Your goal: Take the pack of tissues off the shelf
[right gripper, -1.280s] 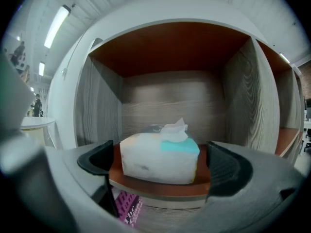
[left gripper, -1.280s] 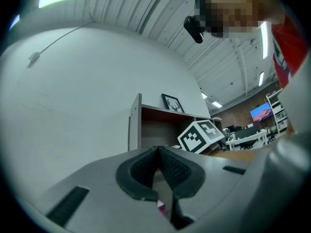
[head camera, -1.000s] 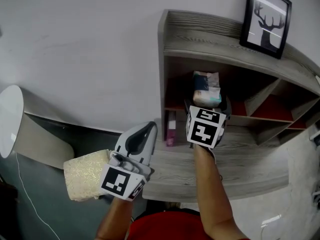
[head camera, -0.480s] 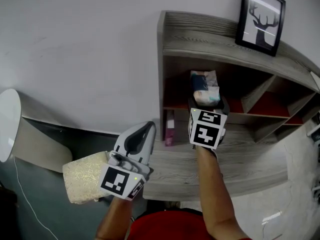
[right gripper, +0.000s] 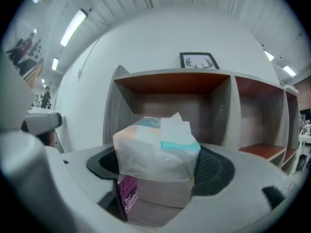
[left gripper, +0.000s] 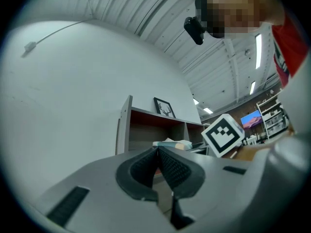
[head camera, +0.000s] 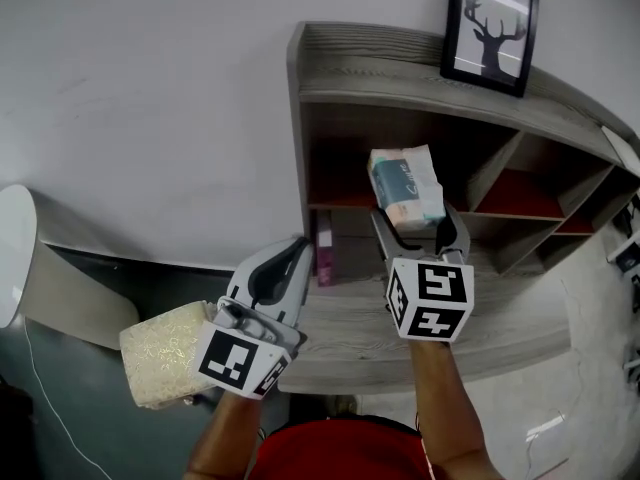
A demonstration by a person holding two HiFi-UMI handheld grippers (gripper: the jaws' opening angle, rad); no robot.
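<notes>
The pack of tissues (head camera: 405, 186), white and teal plastic wrap, is out in front of the grey wooden shelf's (head camera: 400, 53) left compartment, above the lower board. My right gripper (head camera: 412, 222) is shut on it, one pad on each side. In the right gripper view the pack (right gripper: 155, 147) fills the gap between the jaws of that gripper (right gripper: 158, 168). My left gripper (head camera: 296, 255) is shut with nothing in it, low at the left of the shelf. In the left gripper view its pads (left gripper: 167, 168) meet, and the pack (left gripper: 171, 143) shows beyond them.
A framed deer picture (head camera: 488, 28) stands on top of the shelf. A purple book (head camera: 324, 250) stands on the lower board (head camera: 350, 338) by the left wall. A beige textured block (head camera: 163, 353) sits under my left gripper. The compartments further right have red backs.
My right gripper closed on the tissue pack and drew it back out of the left compartment toward me. The left gripper has stayed in place.
</notes>
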